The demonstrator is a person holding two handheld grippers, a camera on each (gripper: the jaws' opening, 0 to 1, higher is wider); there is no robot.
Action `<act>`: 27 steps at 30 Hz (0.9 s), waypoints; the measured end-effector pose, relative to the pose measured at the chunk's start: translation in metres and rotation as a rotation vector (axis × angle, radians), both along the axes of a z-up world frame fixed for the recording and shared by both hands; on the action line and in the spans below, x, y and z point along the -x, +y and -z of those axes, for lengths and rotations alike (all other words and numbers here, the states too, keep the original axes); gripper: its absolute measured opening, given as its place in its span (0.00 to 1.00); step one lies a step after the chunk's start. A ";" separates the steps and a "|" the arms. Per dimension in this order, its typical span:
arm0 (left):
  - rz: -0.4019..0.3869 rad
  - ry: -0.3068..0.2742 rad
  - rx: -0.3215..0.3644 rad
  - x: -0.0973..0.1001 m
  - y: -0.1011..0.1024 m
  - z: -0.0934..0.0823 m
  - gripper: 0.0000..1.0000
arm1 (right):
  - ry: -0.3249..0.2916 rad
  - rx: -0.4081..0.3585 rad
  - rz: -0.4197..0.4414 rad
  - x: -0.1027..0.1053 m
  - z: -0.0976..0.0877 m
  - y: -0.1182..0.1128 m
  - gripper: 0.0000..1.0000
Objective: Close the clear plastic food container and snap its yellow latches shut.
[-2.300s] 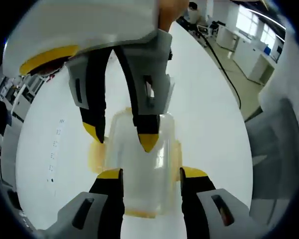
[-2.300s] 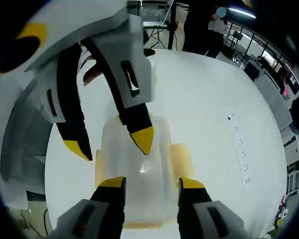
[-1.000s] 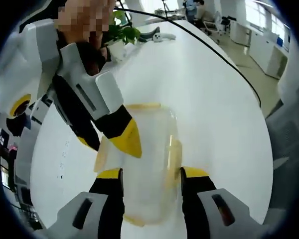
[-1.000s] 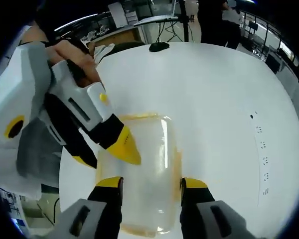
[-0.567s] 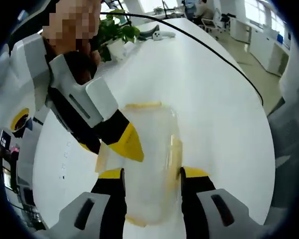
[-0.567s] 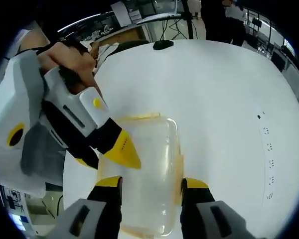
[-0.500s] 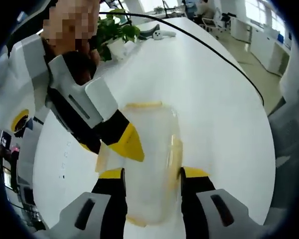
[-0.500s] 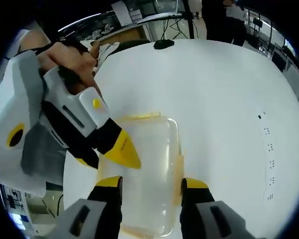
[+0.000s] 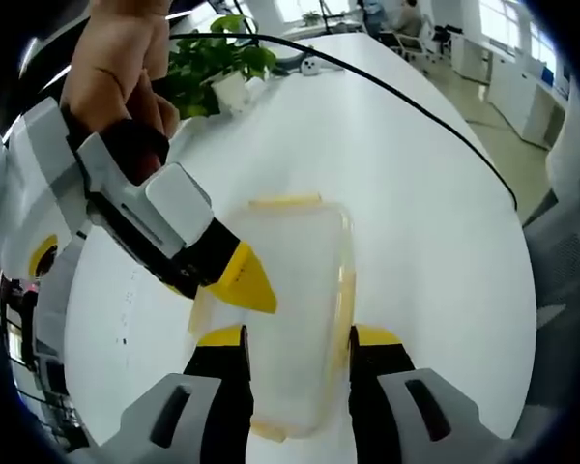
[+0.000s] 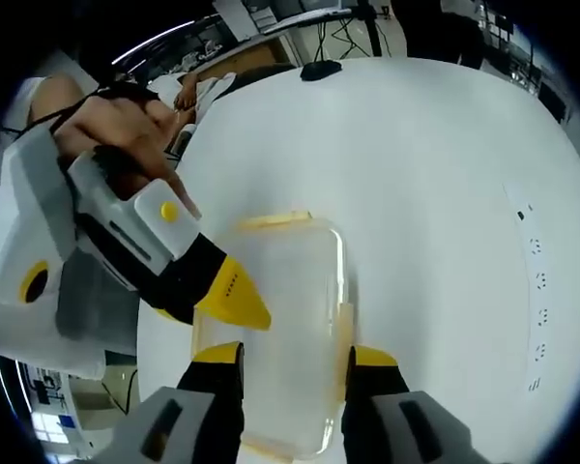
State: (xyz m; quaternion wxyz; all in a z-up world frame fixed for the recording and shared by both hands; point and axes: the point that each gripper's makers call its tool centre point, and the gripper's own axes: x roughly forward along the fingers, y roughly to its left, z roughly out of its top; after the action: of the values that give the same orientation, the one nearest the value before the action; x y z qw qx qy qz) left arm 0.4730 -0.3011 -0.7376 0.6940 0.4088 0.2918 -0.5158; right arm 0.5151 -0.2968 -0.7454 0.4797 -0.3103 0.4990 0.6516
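The clear plastic food container lies on the white table with its lid on and yellow latches at its ends and sides. My left gripper is open, its jaws standing either side of the container's near end. The right gripper, held by a hand, comes in from the left with a yellow tip at the container's left edge. In the right gripper view the same container sits between my open right gripper jaws, and the left gripper touches its left rim. Whether the latches are snapped down I cannot tell.
A potted plant, a small white object and a black cable lie at the table's far end. A black object sits at the far edge in the right gripper view. Floor and desks lie beyond the table's edge.
Over 2.3 s the other gripper in each view swung from above the container round to its left side. In the last half second both cameras rose a little and each partner gripper tilted flatter.
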 end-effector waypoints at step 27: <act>0.017 -0.027 -0.008 0.002 -0.003 -0.003 0.39 | -0.063 -0.031 -0.006 0.003 -0.006 0.000 0.41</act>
State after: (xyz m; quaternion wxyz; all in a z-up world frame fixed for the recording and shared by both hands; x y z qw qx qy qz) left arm 0.4705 -0.3039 -0.7343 0.6917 0.4210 0.2811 -0.5150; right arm 0.5122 -0.2966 -0.7392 0.4978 -0.3248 0.4724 0.6508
